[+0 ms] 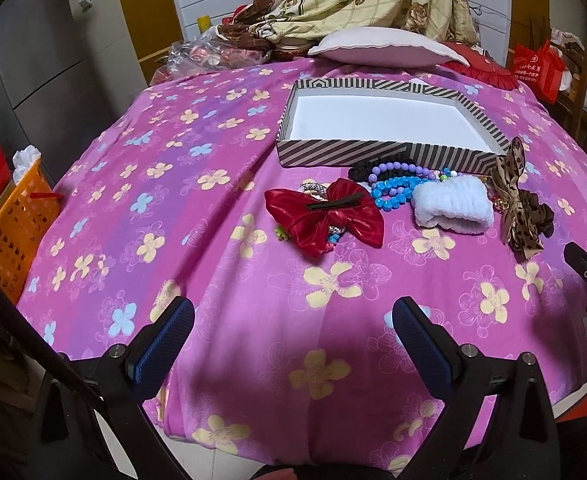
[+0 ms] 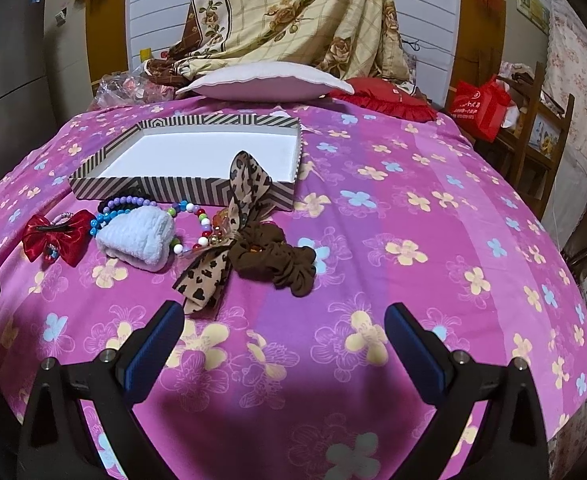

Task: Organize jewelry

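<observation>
Both jaws stand wide and empty: left hand-held gripper (image 1: 293,320), right hand-held gripper (image 2: 283,326); the jewelry pile (image 2: 165,232) lies on the bed just before the empty striped box (image 2: 181,192); pinch one piece at a time, nearest first, lifting clear of tangled beads.

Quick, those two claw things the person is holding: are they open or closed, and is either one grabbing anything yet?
Left gripper: open, holding nothing, above the pink bedspread.
Right gripper: open, holding nothing, close to the leopard-print bow.
</observation>
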{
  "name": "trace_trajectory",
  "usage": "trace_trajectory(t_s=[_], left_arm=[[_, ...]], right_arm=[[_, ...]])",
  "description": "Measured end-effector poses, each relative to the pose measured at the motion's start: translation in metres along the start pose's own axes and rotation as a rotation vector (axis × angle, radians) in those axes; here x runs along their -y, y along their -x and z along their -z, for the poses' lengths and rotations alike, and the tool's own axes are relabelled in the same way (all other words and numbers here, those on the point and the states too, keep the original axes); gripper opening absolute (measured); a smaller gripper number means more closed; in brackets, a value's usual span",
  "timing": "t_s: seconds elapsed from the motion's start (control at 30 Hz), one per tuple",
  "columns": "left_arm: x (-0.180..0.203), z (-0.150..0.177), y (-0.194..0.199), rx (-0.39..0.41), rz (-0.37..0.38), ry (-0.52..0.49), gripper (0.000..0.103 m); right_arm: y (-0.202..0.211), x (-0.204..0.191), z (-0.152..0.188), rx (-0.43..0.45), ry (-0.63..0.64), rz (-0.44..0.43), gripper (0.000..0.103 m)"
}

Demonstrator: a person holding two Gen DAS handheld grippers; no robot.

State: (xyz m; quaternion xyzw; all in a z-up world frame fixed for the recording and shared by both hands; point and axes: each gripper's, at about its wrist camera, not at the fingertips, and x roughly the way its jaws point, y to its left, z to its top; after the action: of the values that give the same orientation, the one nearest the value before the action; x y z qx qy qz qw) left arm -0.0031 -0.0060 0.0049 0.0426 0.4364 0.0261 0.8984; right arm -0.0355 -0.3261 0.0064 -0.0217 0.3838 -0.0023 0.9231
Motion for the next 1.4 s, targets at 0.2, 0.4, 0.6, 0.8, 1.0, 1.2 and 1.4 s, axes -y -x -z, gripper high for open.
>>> trace_trajectory(t_s=[0.2,0.4,0.6,0.8,1.0,1.2,1.4], left_arm=[[0.000,0.000,0.000,0.001,0.002,0.001,0.075],[-0.002,0.001,0.000,0.000,0.015,0.009,0.075],[-0.041,-0.006,-0.013,-0.035,0.273,0.143,0.074],[-0.036,-0.026,-0.036,0.034,0.330,-0.046,0.075],[-0.030,-0.048,-0.064,-0.004,0.414,-0.004,0.075],[-0.024,-0.057,-0.091,-0.033,0.372,0.011,0.050],[-0.032,-0.051,-0.091,-0.014,0.355,0.051,0.014]], right_arm=[[0.000,0.000,0.000,0.000,0.000,-0.001,0.102],[0.000,0.000,0.000,-0.003,-0.001,0.000,0.102],[0.000,0.002,0.000,-0.006,-0.009,-0.003,0.102],[-0.001,0.002,-0.001,-0.008,-0.020,-0.012,0.102],[-0.006,-0.004,-0.003,-0.031,-0.012,-0.024,0.102],[-0.009,-0.008,-0.003,-0.048,-0.002,-0.028,0.102],[-0.012,-0.009,-0.004,-0.050,-0.004,-0.028,0.102]])
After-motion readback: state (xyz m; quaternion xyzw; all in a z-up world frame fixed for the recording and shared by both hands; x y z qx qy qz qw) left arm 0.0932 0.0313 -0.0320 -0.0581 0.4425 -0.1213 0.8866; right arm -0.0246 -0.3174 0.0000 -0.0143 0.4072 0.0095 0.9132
